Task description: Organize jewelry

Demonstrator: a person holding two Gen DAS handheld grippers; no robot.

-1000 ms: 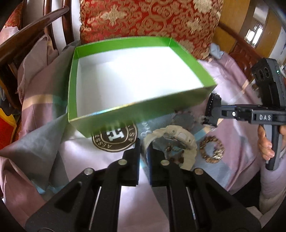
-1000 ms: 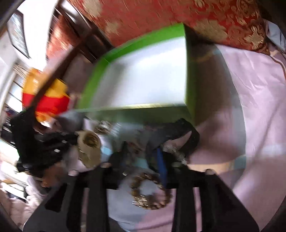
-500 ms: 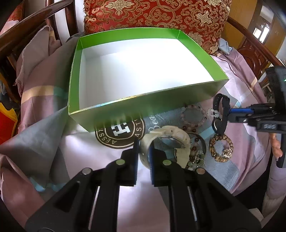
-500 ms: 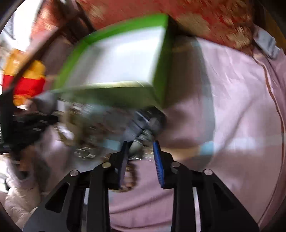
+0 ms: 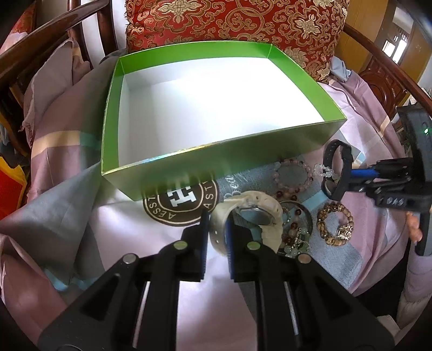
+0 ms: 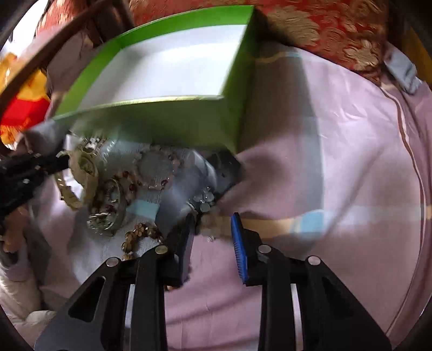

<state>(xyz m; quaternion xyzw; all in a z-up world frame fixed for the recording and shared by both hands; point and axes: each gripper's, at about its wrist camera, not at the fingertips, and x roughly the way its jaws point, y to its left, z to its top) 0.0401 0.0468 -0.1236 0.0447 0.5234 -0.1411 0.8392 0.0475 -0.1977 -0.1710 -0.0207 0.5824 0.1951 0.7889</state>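
My left gripper (image 5: 217, 232) is shut on the strap of a cream watch (image 5: 253, 210), which tilts up off the cloth just in front of the green box (image 5: 216, 162). The box's white inside is bare. Beside the watch lie a pink bead bracelet (image 5: 293, 175), a brown bead bracelet (image 5: 334, 224) and a metal bangle (image 5: 295, 224) with beads. My right gripper (image 6: 212, 221) stands open low over the cloth. A clear bead bracelet (image 6: 203, 199) and a black band (image 6: 224, 167) sit just ahead of its fingertips, near the corner of the green box (image 6: 162, 118).
A red and gold cushion (image 5: 237, 21) leans behind the box, between dark wooden chair arms (image 5: 48, 29). Lilac bedding (image 6: 337, 162) covers the seat, with a round brown logo (image 5: 181, 202) near the box. A person's hand (image 5: 413, 229) holds the right gripper's handle.
My left gripper moved forward and shut on the cream watch's strap, tipping the watch up. The right gripper came down toward the black band and clear beads; its view is still blurred.
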